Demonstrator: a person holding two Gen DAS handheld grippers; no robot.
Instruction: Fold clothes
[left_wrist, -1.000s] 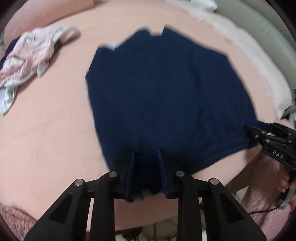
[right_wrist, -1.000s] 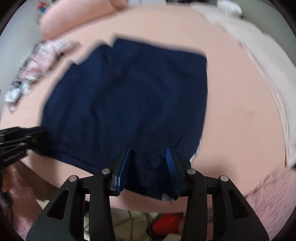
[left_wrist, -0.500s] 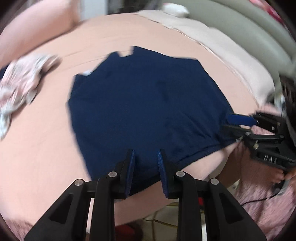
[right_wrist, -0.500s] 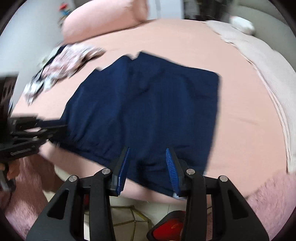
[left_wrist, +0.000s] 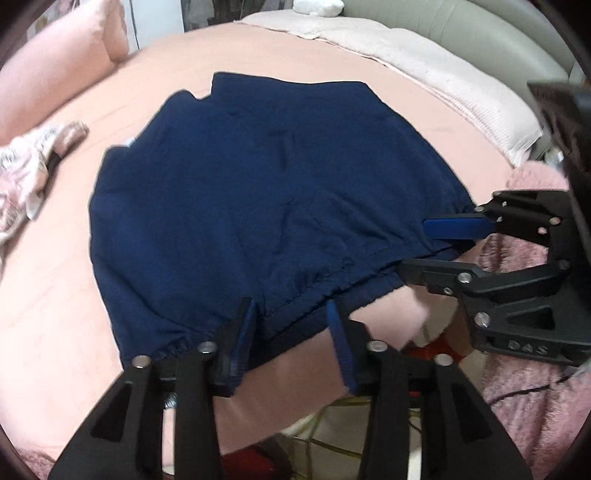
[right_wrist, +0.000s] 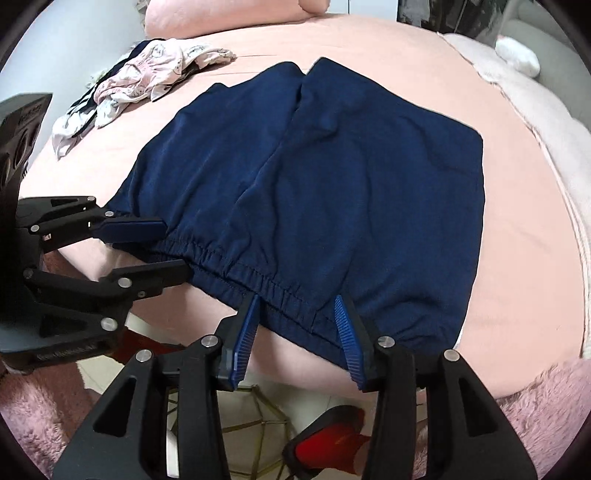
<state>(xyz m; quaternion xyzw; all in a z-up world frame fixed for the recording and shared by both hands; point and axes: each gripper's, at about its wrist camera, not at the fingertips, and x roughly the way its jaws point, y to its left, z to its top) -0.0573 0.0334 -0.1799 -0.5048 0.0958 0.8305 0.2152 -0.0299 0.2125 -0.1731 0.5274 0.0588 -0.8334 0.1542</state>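
Navy shorts (left_wrist: 266, 192) (right_wrist: 332, 177) lie spread on the pink bed (left_wrist: 55, 295), their elastic waistband along the near edge. My left gripper (left_wrist: 291, 314) (right_wrist: 173, 247) straddles the waistband near its left end. Its jaws are closing, and the pads stand clear of the cloth. My right gripper (right_wrist: 295, 306) (left_wrist: 424, 247) straddles the waistband further right. Its jaws are opening, with the band lying loose between them. Each gripper has one finger above the cloth and one below the bed's edge.
A heap of pink-and-white patterned clothes (left_wrist: 33, 162) (right_wrist: 147, 70) lies at the far left of the bed. A pink pillow (left_wrist: 55, 74) is behind it and a pale blanket (left_wrist: 424, 62) along the right. A fluffy pink rug (left_wrist: 535, 387) and a red object (right_wrist: 332, 435) are on the floor below.
Both grippers moved sideways and rolled, drawing the shorts toward the bed's near edge. The cloth bunched between the jaws earlier now lies flat, and the waistband rests loose between them.
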